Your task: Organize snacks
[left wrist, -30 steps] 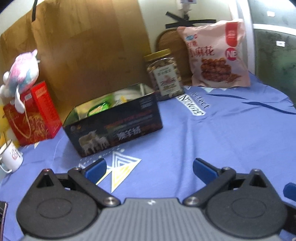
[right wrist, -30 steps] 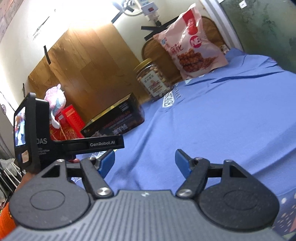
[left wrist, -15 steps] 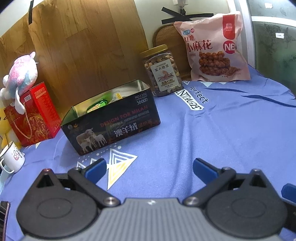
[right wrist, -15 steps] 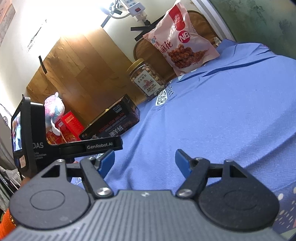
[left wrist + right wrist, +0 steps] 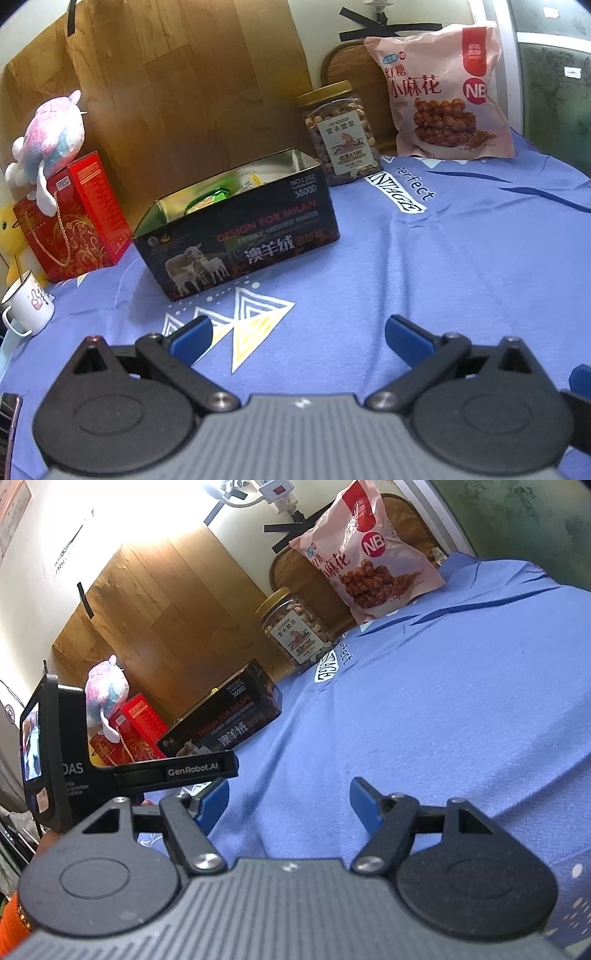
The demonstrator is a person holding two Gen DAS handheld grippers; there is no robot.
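An open black tin box [image 5: 236, 236] with sheep printed on its side stands on the blue cloth, with green and yellow snack packets [image 5: 210, 197] inside. A clear nut jar [image 5: 341, 133] with a gold lid stands behind it to the right. A pink bag of fried twists [image 5: 443, 92] leans against the wall further right. My left gripper [image 5: 295, 336] is open and empty, well in front of the box. My right gripper [image 5: 290, 799] is open and empty over bare cloth. The box [image 5: 225, 723], jar [image 5: 295, 631] and bag [image 5: 365, 554] show far ahead in the right wrist view.
A red gift box [image 5: 70, 218] with a plush toy [image 5: 48, 136] on top stands left of the tin. A white mug [image 5: 27, 306] sits at the left edge. The left gripper's body [image 5: 74, 760] shows left of my right gripper. A wooden panel [image 5: 184, 85] backs the table.
Both grippers stayed open and empty. The left view shifted slightly, bringing the box, jar and bag a little closer and more to the right. The right gripper tilted further to the left.
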